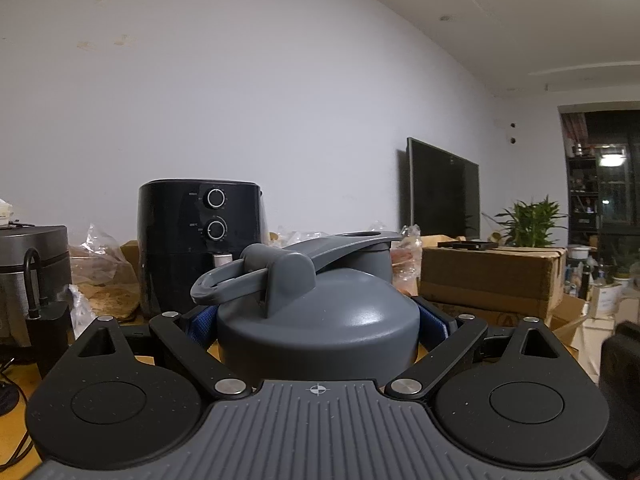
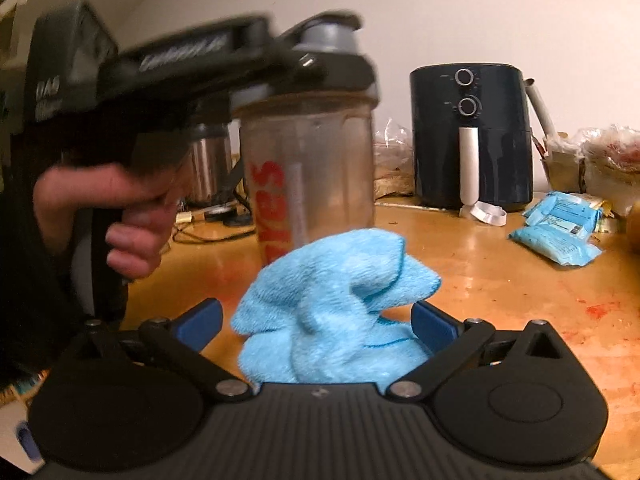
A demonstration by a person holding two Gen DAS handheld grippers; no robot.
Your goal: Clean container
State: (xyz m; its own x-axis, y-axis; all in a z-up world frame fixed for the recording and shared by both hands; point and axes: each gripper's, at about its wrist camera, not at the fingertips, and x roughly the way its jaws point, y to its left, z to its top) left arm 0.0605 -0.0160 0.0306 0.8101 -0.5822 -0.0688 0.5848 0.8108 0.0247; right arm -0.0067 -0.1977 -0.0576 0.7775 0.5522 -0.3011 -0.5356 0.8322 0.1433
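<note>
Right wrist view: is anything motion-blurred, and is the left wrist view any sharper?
Right wrist view: the left gripper and the hand holding it are smeared, the shaker bottle is soft, and the blue cloth is fairly crisp. Left wrist view: sharp throughout, though dim, with fisheye bending of the wall.

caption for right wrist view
Right gripper holds blue cloth before shaker bottle gripped by left gripper.
</note>
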